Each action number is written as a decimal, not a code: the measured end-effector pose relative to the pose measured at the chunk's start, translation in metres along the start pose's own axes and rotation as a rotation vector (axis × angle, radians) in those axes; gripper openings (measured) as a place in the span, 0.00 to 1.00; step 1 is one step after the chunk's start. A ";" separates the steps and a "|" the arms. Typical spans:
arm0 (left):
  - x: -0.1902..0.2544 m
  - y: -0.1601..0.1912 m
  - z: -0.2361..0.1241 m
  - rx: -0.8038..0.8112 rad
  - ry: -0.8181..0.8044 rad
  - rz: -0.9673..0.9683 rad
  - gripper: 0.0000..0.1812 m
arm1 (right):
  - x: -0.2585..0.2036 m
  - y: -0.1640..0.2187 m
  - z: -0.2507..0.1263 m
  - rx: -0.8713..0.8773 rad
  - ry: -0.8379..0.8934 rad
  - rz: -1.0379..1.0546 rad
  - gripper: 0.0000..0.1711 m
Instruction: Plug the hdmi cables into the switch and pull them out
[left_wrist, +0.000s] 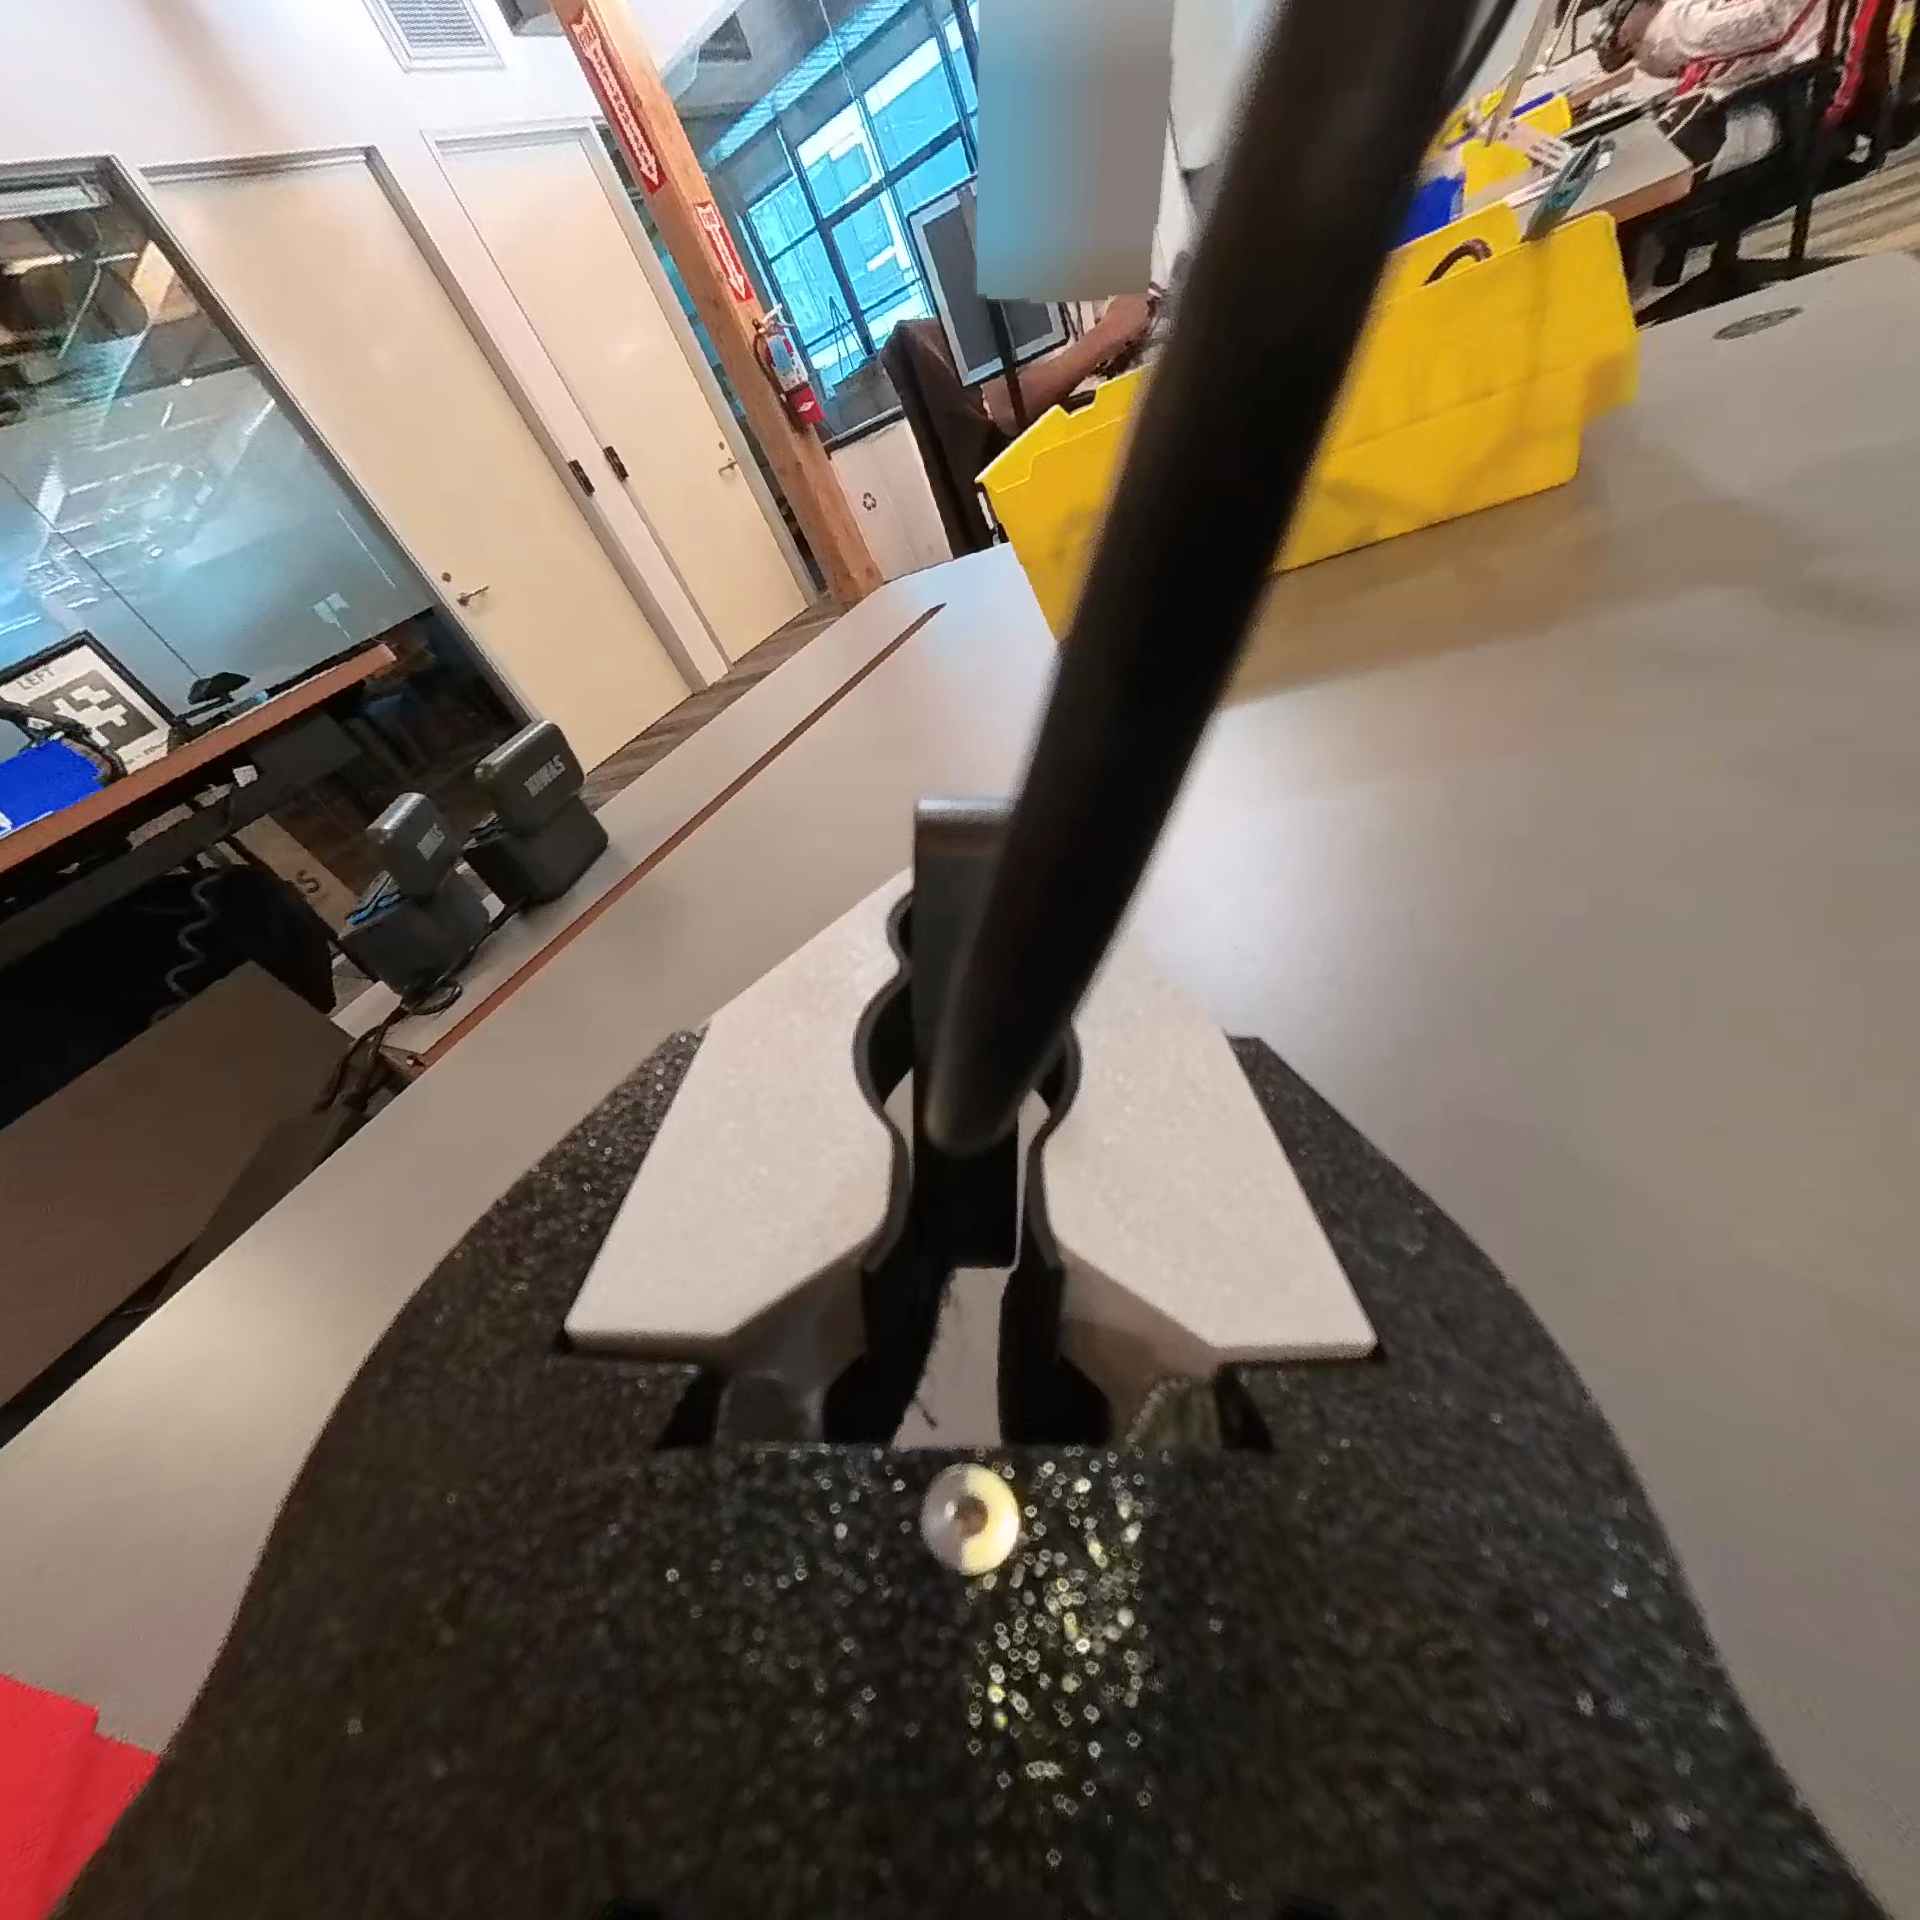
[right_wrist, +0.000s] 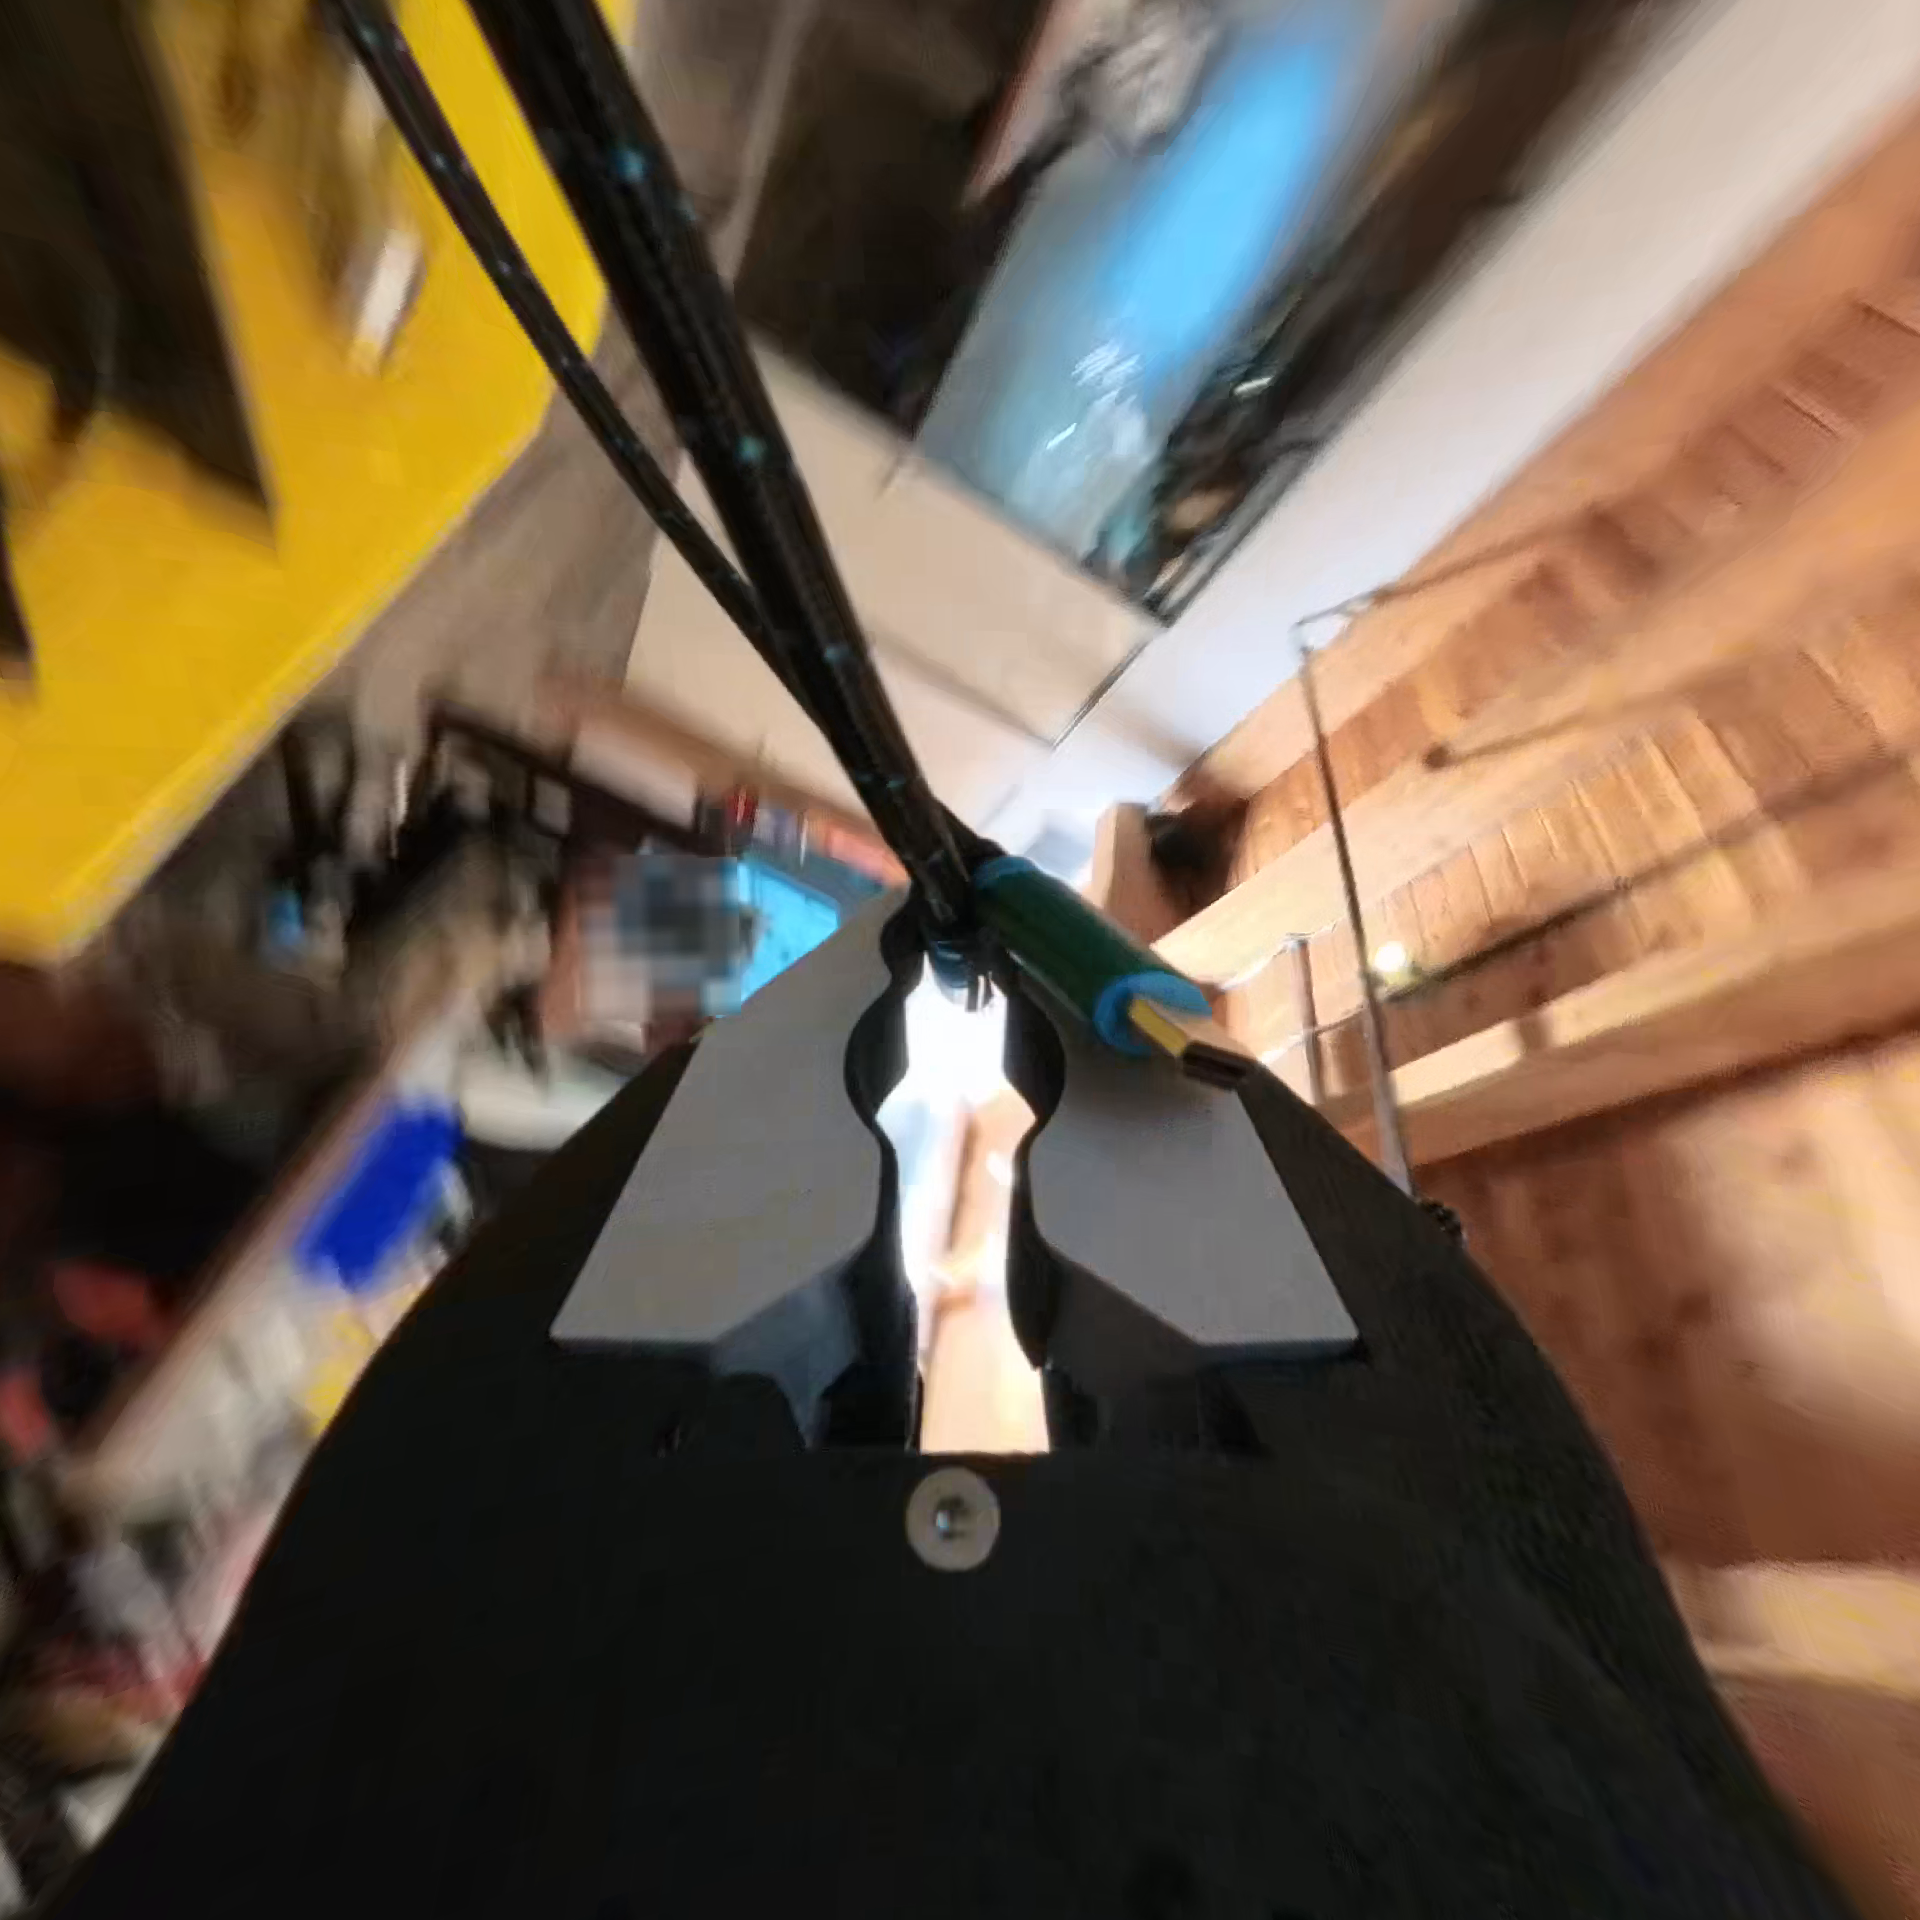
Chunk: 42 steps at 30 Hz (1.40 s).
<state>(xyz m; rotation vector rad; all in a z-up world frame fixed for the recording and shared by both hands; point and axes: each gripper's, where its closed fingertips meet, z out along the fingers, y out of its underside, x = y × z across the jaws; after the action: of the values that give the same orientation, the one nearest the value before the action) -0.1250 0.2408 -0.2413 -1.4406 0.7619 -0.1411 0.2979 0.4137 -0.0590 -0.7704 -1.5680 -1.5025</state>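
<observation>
In the left wrist view my left gripper (left_wrist: 961, 920) is shut on a black HDMI plug (left_wrist: 951, 862), whose flat end sticks out past the fingertips. Its thick black cable (left_wrist: 1195, 520) runs up and back to the upper right. The gripper hovers over the grey table (left_wrist: 1507, 935). In the blurred, tilted right wrist view my right gripper (right_wrist: 951, 935) is shut at its tips on braided black cables (right_wrist: 717, 499) with blue flecks. A green and blue HDMI connector (right_wrist: 1081, 966) with a gold tip hangs just right of the fingertips. No switch shows in either view.
A yellow bin (left_wrist: 1455, 436) stands at the back right of the table and shows blurred in the right wrist view (right_wrist: 260, 520). The table's left edge (left_wrist: 727, 790) drops to a floor with grey power units (left_wrist: 520, 821). A red object (left_wrist: 52, 1787) lies at the lower left.
</observation>
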 end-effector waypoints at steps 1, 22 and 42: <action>0.001 0.000 0.000 -0.001 0.002 0.004 0.06 | -0.012 0.018 0.010 -0.071 -0.077 -0.180 0.06; 0.012 0.005 0.003 -0.035 0.045 0.067 0.06 | -0.188 -0.086 0.070 0.059 -1.085 0.310 0.17; 0.007 0.022 0.009 -0.155 -0.022 0.179 0.07 | 0.050 -0.258 -0.100 0.710 -0.457 0.722 0.33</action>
<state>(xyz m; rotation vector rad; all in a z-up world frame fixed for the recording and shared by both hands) -0.1221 0.2483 -0.2649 -1.5092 0.8953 0.0728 0.0648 0.2827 -0.1471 -1.1149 -1.7099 -0.2184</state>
